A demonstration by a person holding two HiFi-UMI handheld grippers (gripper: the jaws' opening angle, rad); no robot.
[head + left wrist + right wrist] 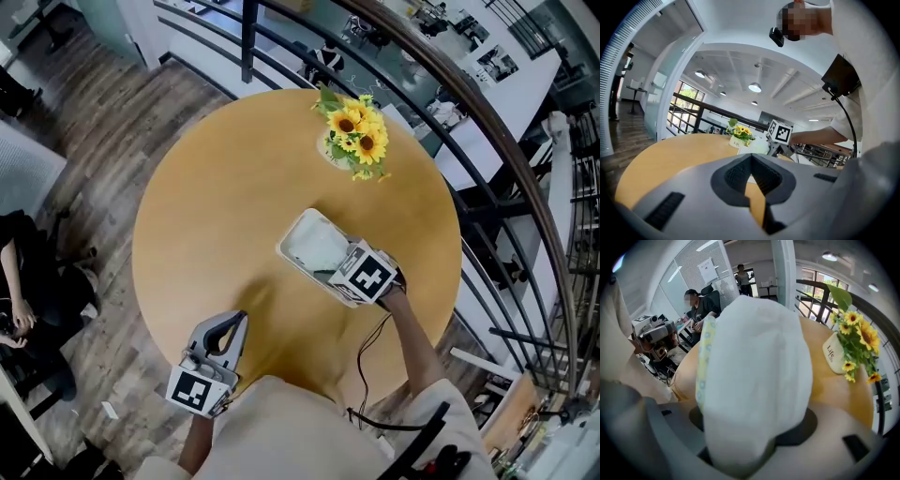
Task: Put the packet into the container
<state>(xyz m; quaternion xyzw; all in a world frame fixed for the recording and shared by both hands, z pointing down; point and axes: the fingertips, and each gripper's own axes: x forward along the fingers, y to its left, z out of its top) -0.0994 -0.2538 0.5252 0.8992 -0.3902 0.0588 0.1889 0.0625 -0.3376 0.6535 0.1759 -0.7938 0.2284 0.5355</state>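
My right gripper is shut on a soft white packet with a pale yellow and blue edge, which fills the right gripper view. In the head view the packet sits in or just over a white rectangular container at the table's middle right; whether it rests on the bottom I cannot tell. The left gripper hovers near the table's front edge, well left of the container, its jaws together and nothing between them. From the left gripper view the container shows far off beside the right gripper's marker cube.
The round wooden table carries a white vase of sunflowers at its far side, beyond the container. A dark curved railing runs behind and to the right of the table. A seated person is in the background.
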